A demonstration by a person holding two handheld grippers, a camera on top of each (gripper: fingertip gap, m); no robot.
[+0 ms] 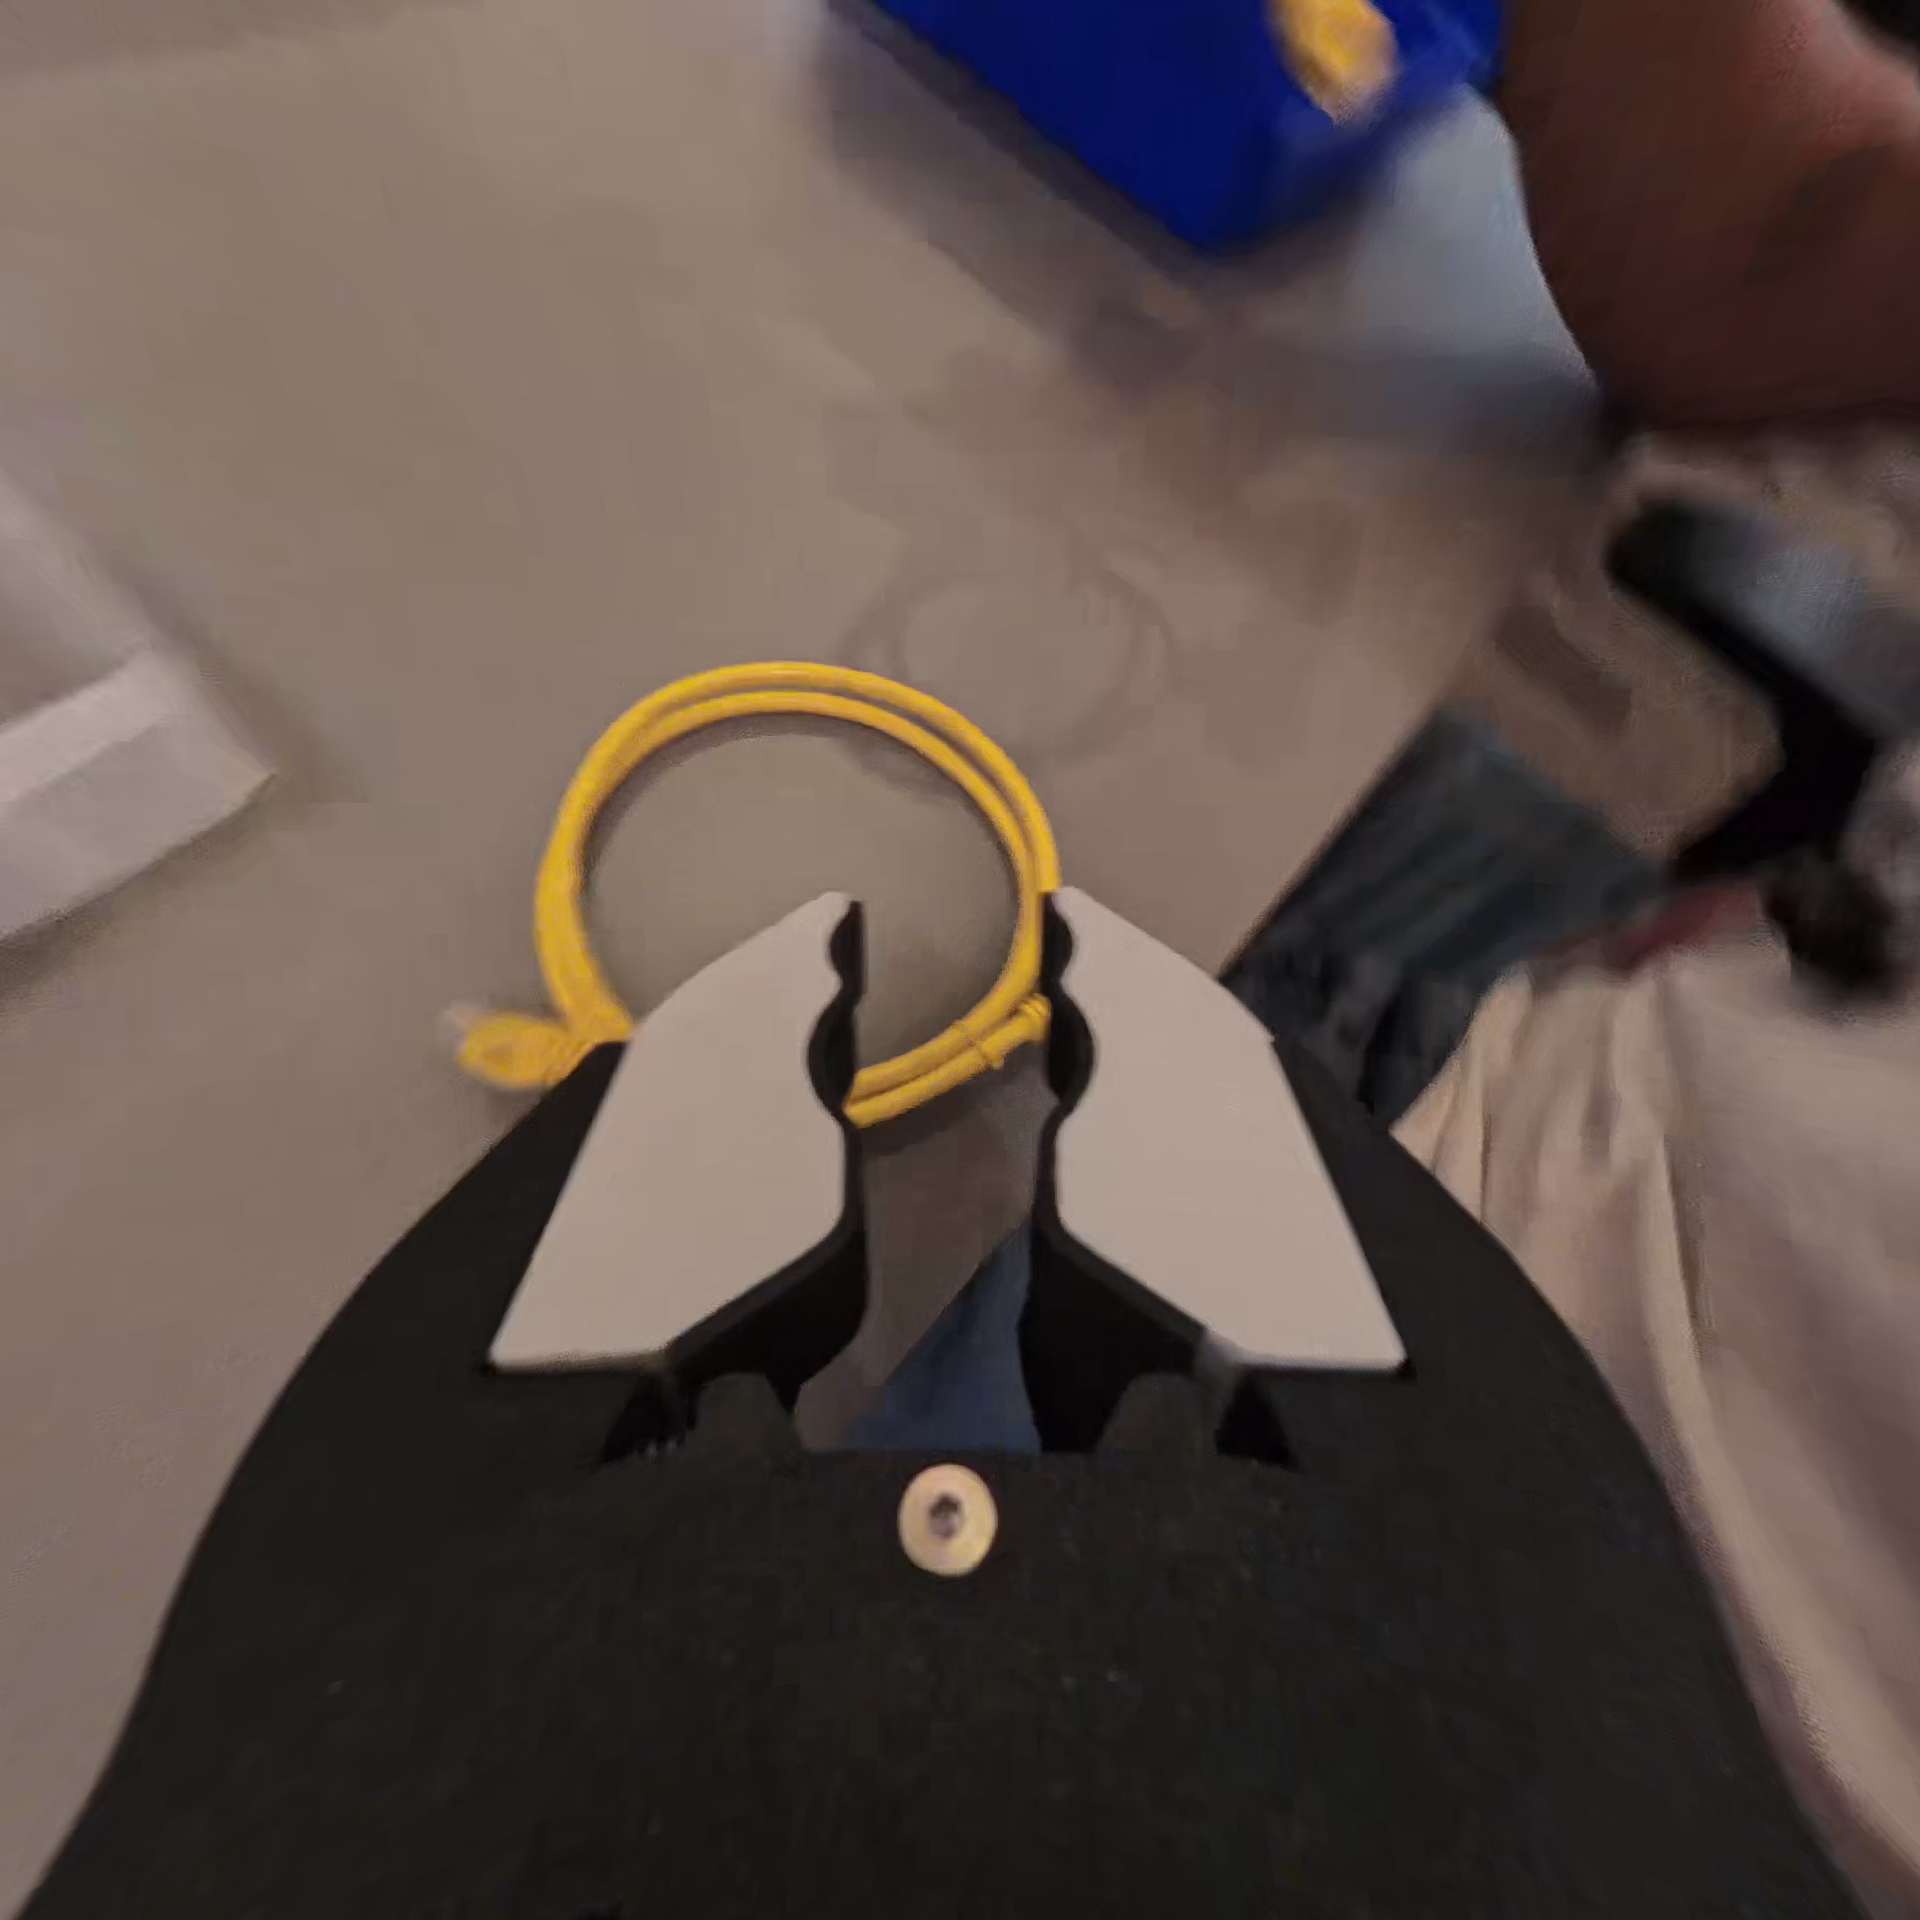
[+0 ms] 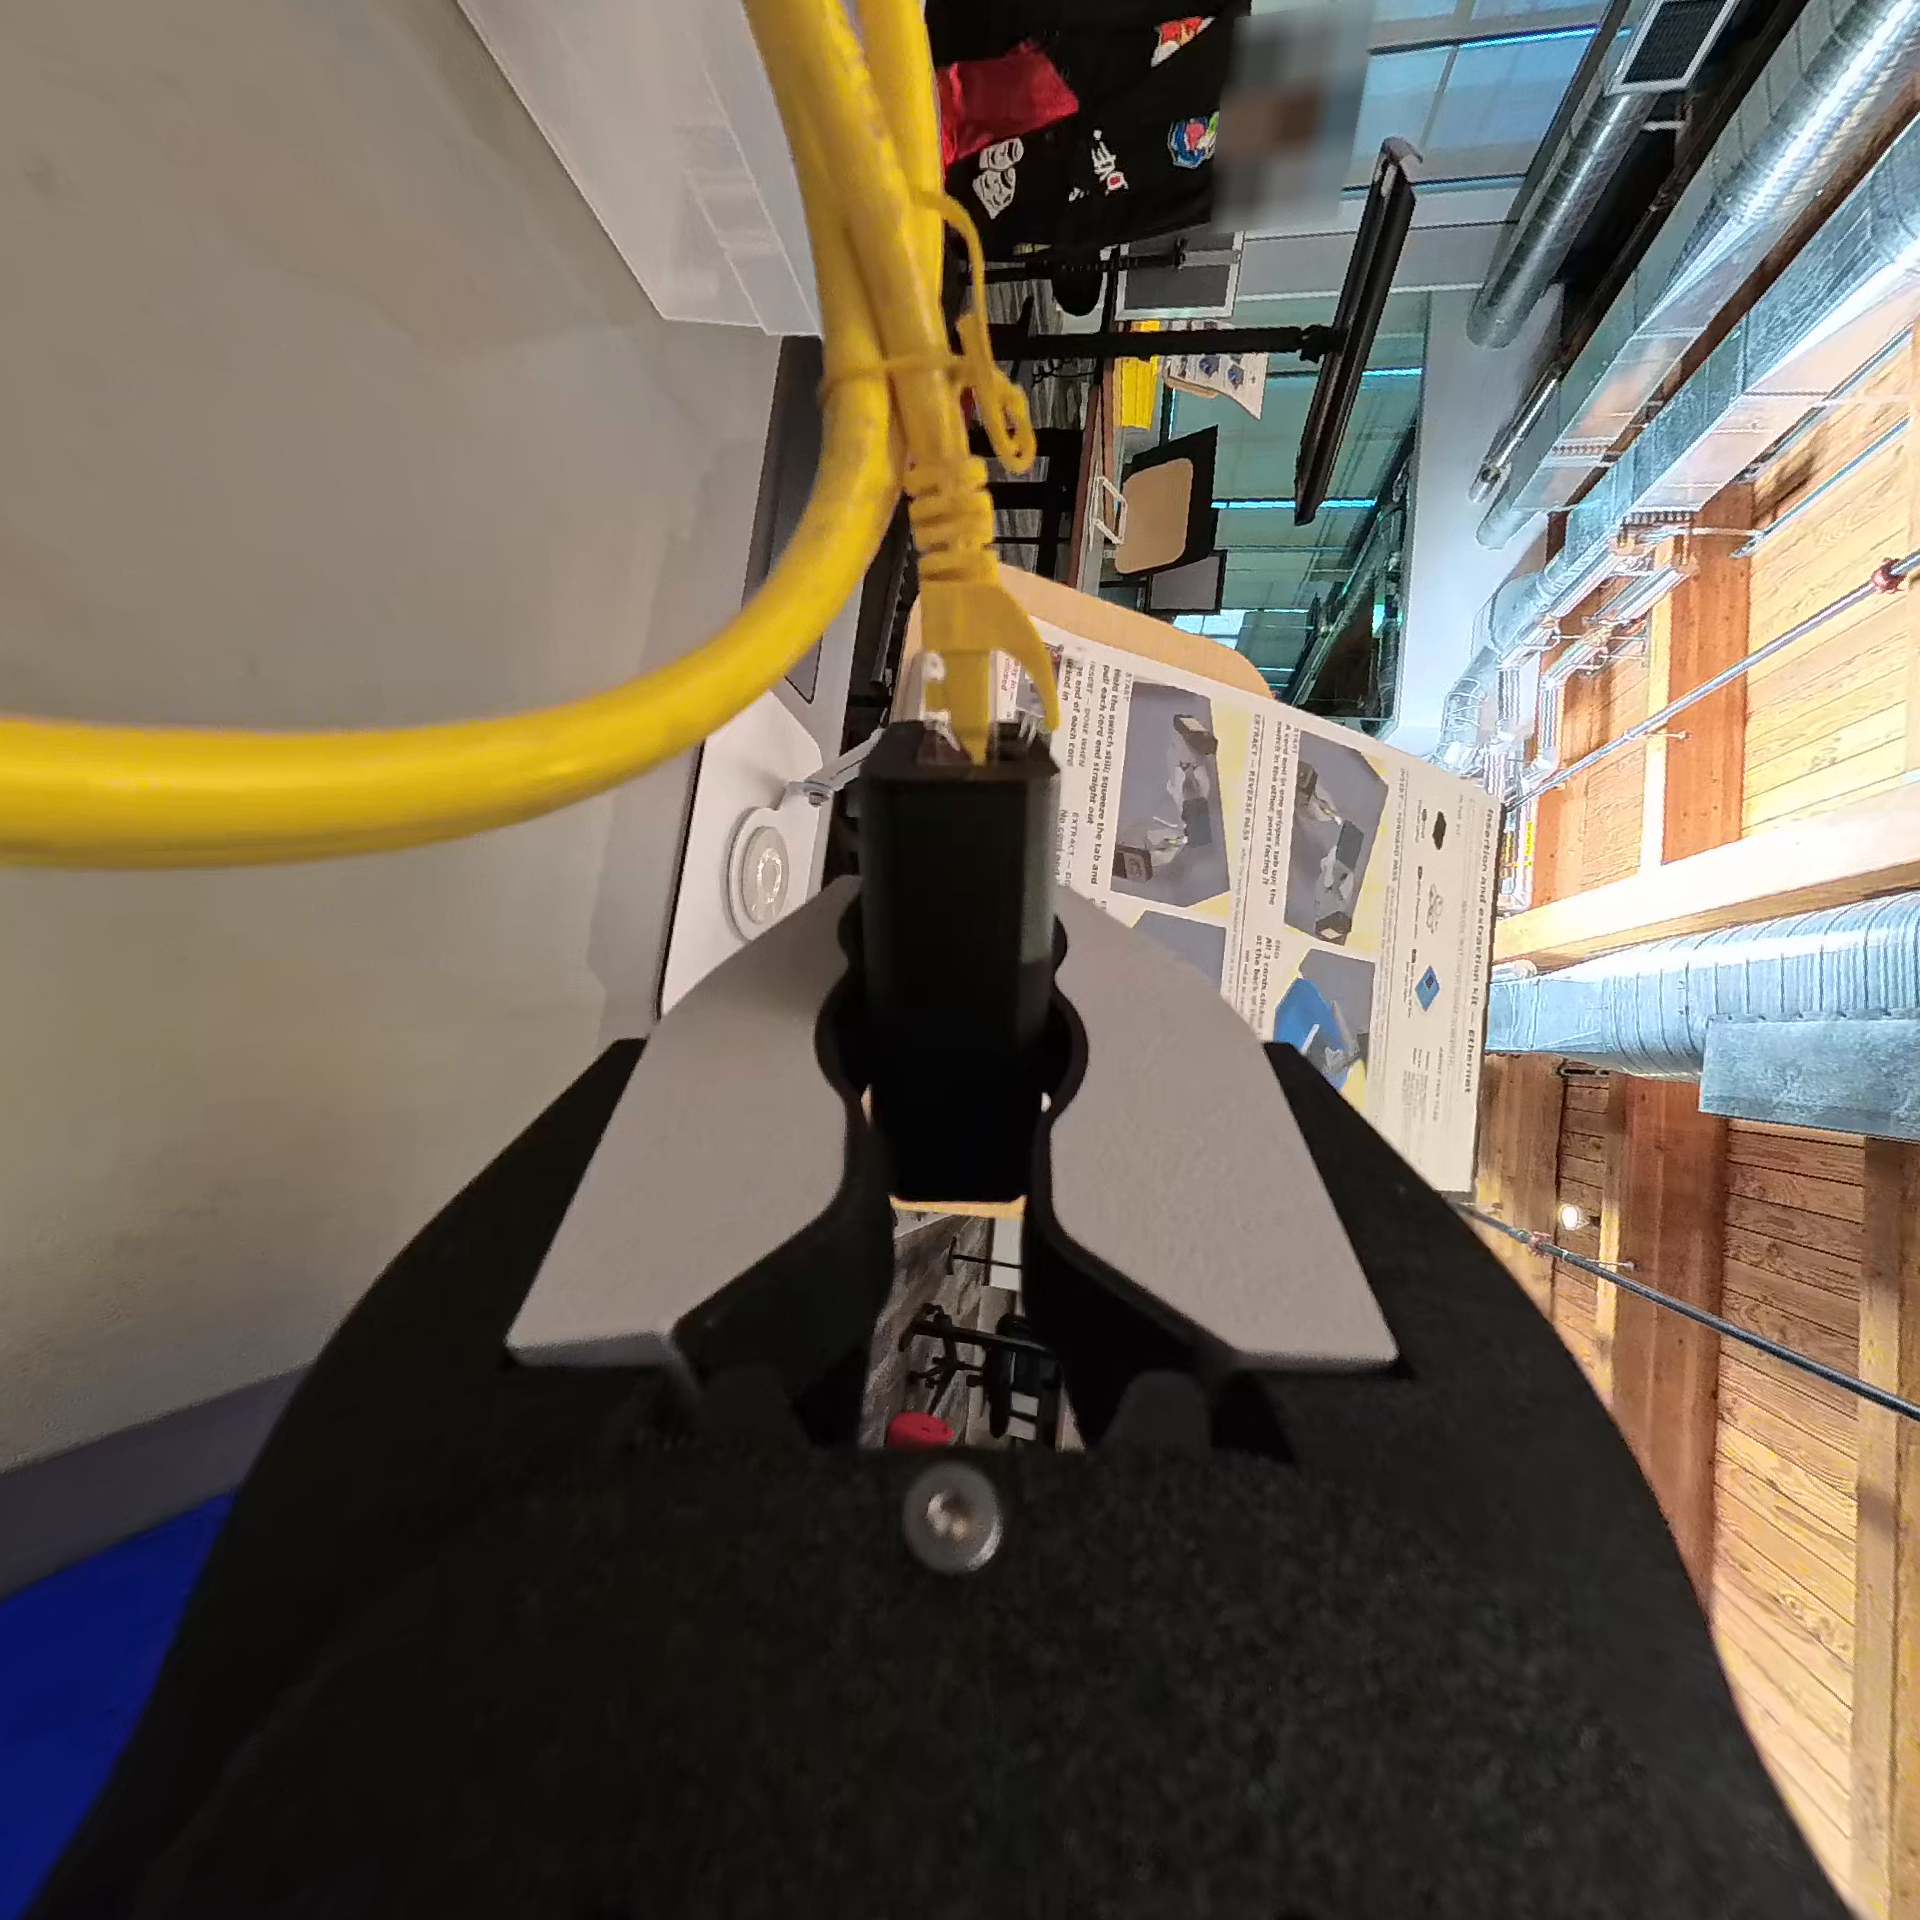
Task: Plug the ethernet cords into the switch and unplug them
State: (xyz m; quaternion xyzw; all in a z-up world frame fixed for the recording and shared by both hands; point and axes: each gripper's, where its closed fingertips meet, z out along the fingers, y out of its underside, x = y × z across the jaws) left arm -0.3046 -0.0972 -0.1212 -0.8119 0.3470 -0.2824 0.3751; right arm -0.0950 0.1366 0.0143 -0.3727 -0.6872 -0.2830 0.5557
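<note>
In the left wrist view my left gripper (image 1: 954,904) is open over a coiled yellow ethernet cord (image 1: 790,686) that lies on the grey table (image 1: 416,416). Part of the coil runs between the two fingers, and the pads do not press on it. The cord's plug (image 1: 509,1044) lies just left of the left finger. In the right wrist view my right gripper (image 2: 956,904) is shut on the black switch (image 2: 951,987) and holds it up. A second yellow ethernet cord (image 2: 416,769) has its plug (image 2: 966,665) seated in the switch's far end.
A blue box (image 1: 1174,104) with something yellow on it stands at the far right of the table, beside a person's arm (image 1: 1714,208). White paper (image 1: 104,758) lies at the left. A printed instruction sheet (image 2: 1299,883) stands behind the switch. The left view is blurred.
</note>
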